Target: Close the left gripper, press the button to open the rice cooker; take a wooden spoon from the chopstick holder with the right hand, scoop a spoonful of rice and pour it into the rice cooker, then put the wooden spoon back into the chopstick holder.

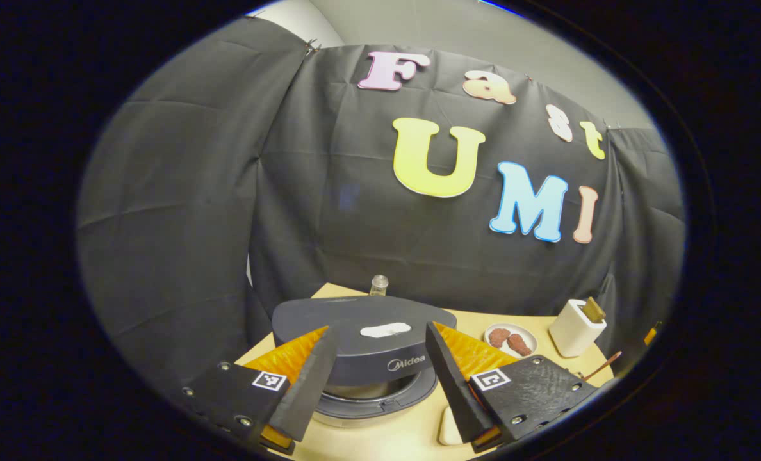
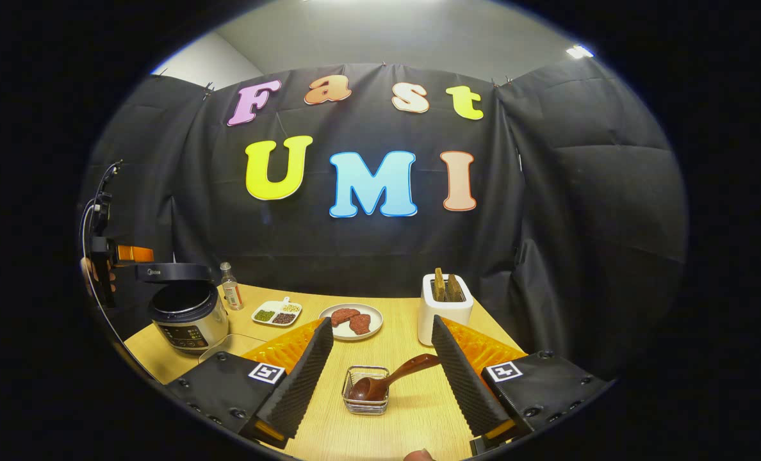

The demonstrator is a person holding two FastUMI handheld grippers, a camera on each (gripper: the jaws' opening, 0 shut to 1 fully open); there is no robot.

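The rice cooker stands close in front of my left gripper, its dark lid raised above the silver pot rim. That gripper's fingers are apart, one on each side of the lid front, touching nothing. In the right gripper view the rice cooker sits at the table's left end with its lid up, and the left gripper hangs behind the lid in a hand. The wooden spoon rests bowl-down in a wire chopstick holder, its handle slanting up to the right. My right gripper is open above it.
On the wooden table are a white toaster with toast, a plate of meat, a divided dish of grains and a small bottle beside the cooker. Black cloth walls close off the back and sides.
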